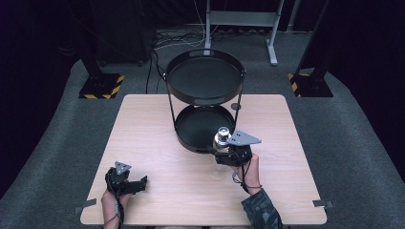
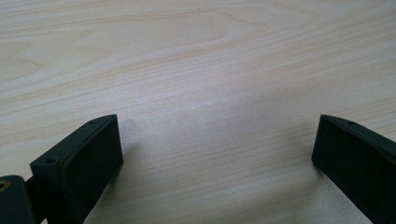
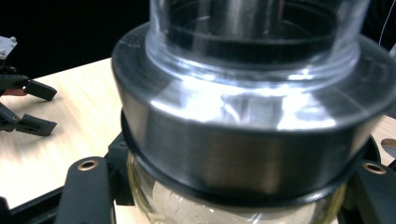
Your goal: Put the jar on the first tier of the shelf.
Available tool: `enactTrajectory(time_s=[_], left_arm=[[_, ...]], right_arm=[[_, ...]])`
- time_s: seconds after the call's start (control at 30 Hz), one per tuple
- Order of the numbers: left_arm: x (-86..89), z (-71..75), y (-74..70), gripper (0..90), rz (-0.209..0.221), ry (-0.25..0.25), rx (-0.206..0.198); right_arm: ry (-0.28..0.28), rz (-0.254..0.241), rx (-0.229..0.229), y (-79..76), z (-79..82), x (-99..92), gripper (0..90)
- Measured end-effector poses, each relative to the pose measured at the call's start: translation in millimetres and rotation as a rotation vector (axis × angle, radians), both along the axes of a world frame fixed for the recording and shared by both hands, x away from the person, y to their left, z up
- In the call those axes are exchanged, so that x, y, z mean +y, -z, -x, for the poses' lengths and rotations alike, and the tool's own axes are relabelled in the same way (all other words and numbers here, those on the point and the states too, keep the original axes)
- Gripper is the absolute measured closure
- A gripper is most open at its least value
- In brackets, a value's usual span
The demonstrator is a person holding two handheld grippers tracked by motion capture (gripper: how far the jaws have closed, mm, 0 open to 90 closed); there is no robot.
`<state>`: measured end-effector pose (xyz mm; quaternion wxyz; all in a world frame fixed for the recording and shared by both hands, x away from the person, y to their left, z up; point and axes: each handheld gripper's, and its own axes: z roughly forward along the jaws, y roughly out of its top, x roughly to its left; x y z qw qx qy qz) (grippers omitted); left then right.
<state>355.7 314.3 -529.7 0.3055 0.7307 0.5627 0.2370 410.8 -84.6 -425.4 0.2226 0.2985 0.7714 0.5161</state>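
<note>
Filling the right gripper view, closest to the lens, is a glass jar (image 3: 243, 140) with a broad brushed-metal collar and a clear glass top above it; below the collar the glass body looks pale and yellowish. Two black jaws rise at the lower corners of that view and press against the jar's neck from either side, so the right hand-held gripper (image 1: 228, 151) is clamped on the jar. In the high view the jar (image 1: 222, 137) stands upright in that grip, its shiny lid uppermost, over the desk (image 1: 157, 129) just in front of the near rim of the lower tray (image 1: 191, 125). Whether its base touches the wood cannot be told.

That lower tray belongs to a black two-tier stand (image 1: 205, 76) set at the far middle of the desk, with a second round tray held above the first on thin uprights. Both trays look bare.

Over at the near left corner, the left hand-held gripper (image 1: 138, 183) lies low over the desk, well apart from the jar and the stand. Its own view shows the two black jaws standing wide, nothing between them but pale wood grain (image 2: 201, 93). The same gripper appears at the left edge of the right gripper view (image 3: 28, 107), its jaws spread.

A sleeve with a camouflage pattern (image 1: 260, 207) covers the person's right forearm.
</note>
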Motion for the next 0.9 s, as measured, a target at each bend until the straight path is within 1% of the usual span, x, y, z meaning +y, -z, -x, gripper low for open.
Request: enactTrajectory(time_s=[0.47,0.9], left_arm=[[0.2,-0.1,0.0,1.4,0.002,0.0,0.002],[0.0,0.0,0.0,1.4,0.0,0.0,0.0]], right_arm=[[0.005,0.001,0.009,-4.0,-18.7,4.9,31.0],[0.011,-0.003,0.012,-10.4,-30.9,8.5,31.0]])
